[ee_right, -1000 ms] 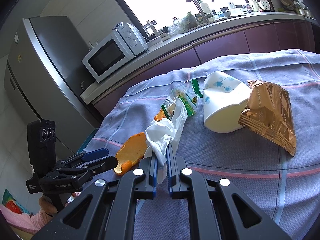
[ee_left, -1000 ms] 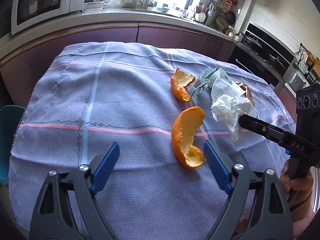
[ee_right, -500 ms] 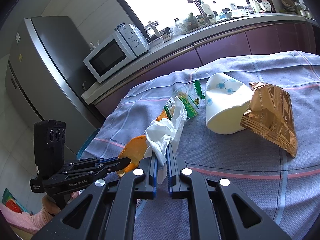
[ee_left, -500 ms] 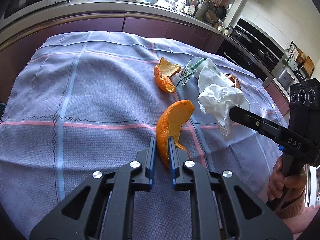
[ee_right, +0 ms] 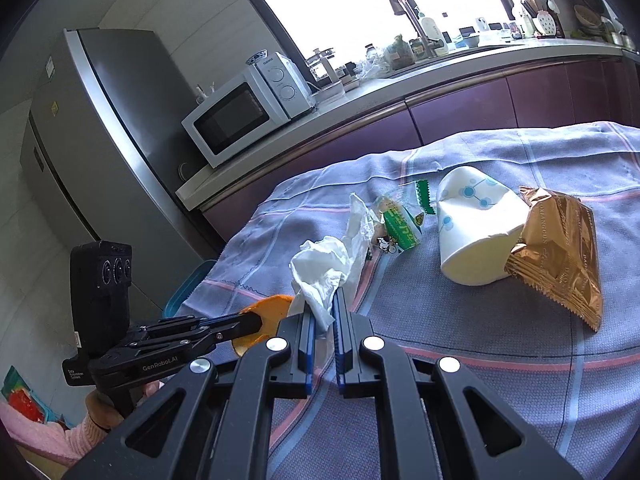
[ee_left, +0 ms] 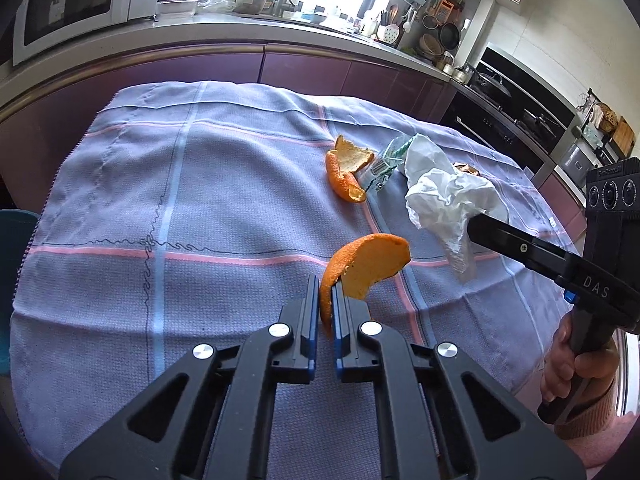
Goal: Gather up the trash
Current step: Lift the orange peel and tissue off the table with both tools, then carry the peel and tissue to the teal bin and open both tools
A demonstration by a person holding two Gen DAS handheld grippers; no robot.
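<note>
My left gripper [ee_left: 325, 292] is shut on a curved orange peel [ee_left: 370, 266], held just above the purple checked cloth [ee_left: 200, 200]. My right gripper [ee_right: 320, 300] is shut on a crumpled white tissue [ee_right: 324, 268], also lifted; that tissue [ee_left: 448, 200] hangs at the right of the left wrist view. A second orange peel [ee_left: 346, 172] lies further back beside a green-and-clear wrapper [ee_left: 386, 164]. In the right wrist view the wrapper [ee_right: 400, 220], a tipped white paper cup [ee_right: 476, 232] and a gold foil snack bag [ee_right: 560, 248] lie on the cloth.
A teal bin [ee_left: 14, 248] stands off the table's left edge. The purple-fronted kitchen counter [ee_left: 240, 48] with a microwave [ee_right: 244, 116] runs behind the table, a fridge [ee_right: 88, 140] beside it. A hand [ee_left: 576, 364] in a pink sleeve holds the right gripper's handle.
My left gripper's jaws went from wide open around the near orange peel to shut on it, and the peel has come up off the cloth. The right gripper kept still with the tissue.
</note>
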